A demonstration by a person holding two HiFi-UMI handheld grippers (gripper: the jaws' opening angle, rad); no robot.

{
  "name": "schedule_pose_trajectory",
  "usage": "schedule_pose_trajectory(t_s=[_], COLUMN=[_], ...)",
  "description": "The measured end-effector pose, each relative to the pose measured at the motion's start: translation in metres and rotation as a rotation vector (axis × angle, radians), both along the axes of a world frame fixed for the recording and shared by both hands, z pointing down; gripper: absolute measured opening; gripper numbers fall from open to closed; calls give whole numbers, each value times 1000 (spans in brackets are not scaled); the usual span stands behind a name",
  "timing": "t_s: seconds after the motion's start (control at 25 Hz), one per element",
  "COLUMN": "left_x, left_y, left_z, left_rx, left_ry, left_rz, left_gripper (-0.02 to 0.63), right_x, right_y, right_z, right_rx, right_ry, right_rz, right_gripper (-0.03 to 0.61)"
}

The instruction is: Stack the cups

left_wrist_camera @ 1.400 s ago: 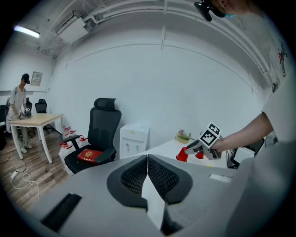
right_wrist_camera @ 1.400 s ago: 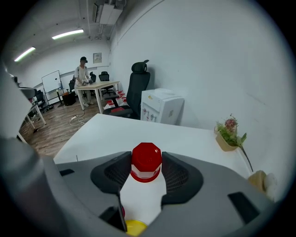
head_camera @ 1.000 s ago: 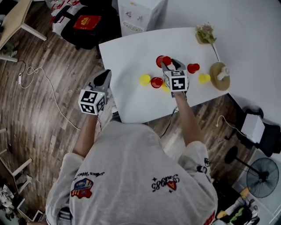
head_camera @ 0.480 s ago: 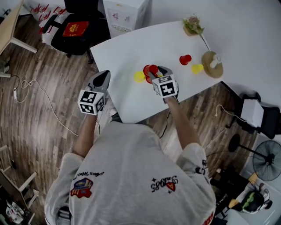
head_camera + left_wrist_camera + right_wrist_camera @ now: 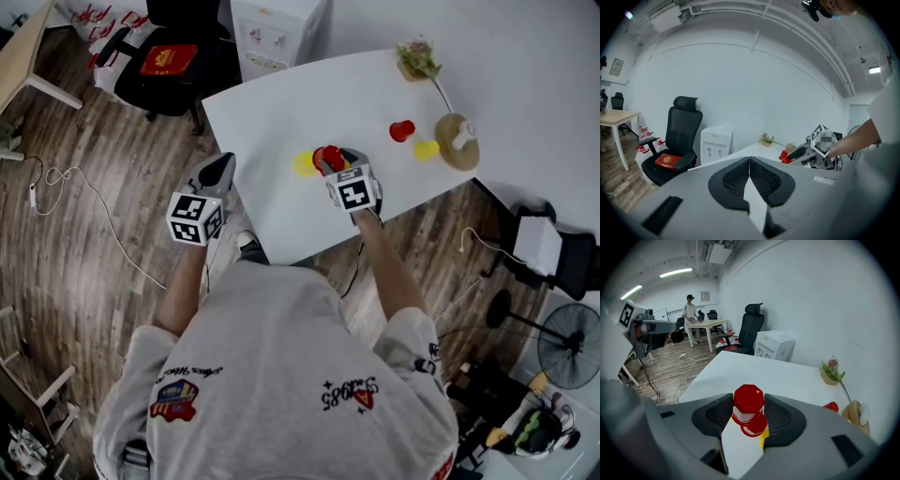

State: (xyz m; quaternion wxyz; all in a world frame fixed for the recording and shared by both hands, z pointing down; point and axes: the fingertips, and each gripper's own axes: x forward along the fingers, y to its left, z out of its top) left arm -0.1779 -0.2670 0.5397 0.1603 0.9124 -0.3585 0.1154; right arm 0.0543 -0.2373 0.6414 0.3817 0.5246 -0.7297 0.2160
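Observation:
My right gripper [image 5: 334, 161] is shut on an upside-down red cup [image 5: 748, 402], its pads pressing the cup's sides. Directly below hangs a second red cup [image 5: 756, 426] on the white table [image 5: 272, 112], with a yellow cup [image 5: 762, 440] partly hidden beside it. Another yellow cup [image 5: 303, 164] stands just left of the held one. Farther right sit a red cup [image 5: 401, 130] and a yellow cup [image 5: 427, 149]. My left gripper [image 5: 222, 167] is shut and empty, off the table's left edge over the floor.
A wooden stand with a white object [image 5: 457, 141] and a small potted plant [image 5: 417, 58] occupy the table's right end. A black office chair [image 5: 164, 61] and a white cabinet [image 5: 277, 33] stand beyond the table. A cable [image 5: 84, 197] lies on the wood floor.
My right gripper has carried the red cup to the left and lower, to just over the other red cup by the yellow one. The left gripper has stayed put.

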Motion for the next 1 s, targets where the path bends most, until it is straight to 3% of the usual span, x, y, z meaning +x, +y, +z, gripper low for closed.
schedule_pose_trajectory(t_s=[0.32,0.44,0.64,0.84,1.0], left_x=[-14,-18,-23,-3,25], left_y=[-1,-1,-3,-4,-4], left_z=[1,-1,-7,-22,-33], left_rx=[-5,-3,-6,26,44], left_ry=[7,8,38,65,79], left_rz=[-5,2,27,87,109], left_gripper=[6,6,6,6,6], right_x=[-3,2,7,38,72], right_y=[0,-1,1,9,20], right_z=[0,-6,-31,-51,-56], right_rx=[11,63,165,265,293], right_ry=[1,-49,-70,-82,-66], right_rz=[38,98,181,316,362], right_gripper=[231,271,275,275,275])
